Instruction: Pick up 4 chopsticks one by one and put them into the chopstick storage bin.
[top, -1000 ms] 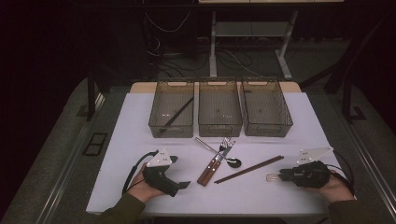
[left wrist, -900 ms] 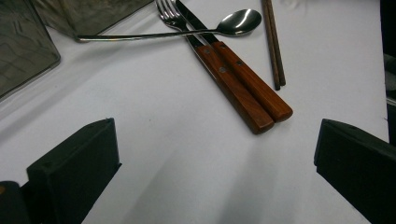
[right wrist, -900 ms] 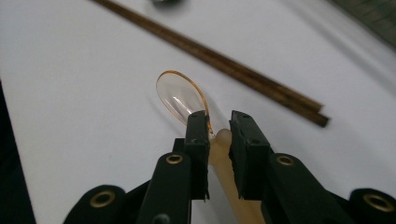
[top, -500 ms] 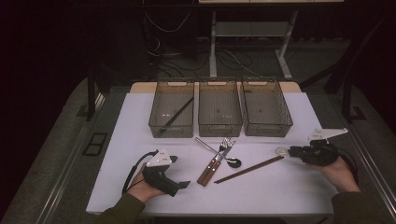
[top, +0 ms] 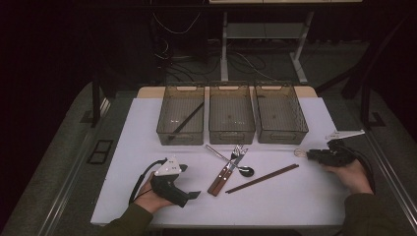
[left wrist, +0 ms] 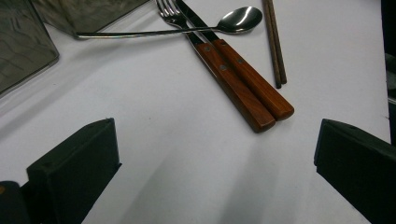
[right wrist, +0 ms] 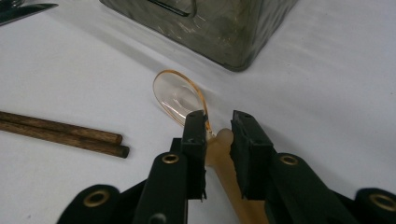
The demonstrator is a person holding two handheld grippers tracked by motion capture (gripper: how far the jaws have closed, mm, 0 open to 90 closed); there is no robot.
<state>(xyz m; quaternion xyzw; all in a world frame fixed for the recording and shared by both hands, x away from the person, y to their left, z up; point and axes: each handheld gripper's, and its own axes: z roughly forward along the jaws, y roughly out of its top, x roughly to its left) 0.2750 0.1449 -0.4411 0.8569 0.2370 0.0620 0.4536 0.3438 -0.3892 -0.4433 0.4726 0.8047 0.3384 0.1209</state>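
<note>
Two changes stand out to us since a second ago: the right gripper [top: 314, 155] has slid toward the right of the frame, up along the table edge, and its jaws have just been opening slightly. They straddle the handle of a translucent plastic spoon [right wrist: 180, 98] lying just beside the right bin [top: 280, 114]; we cannot tell if the pads still press. The left gripper [left wrist: 215, 158], lower left, hangs wide open and empty. Bare table [top: 295, 201] lies below the chopsticks [top: 263, 178].
</note>
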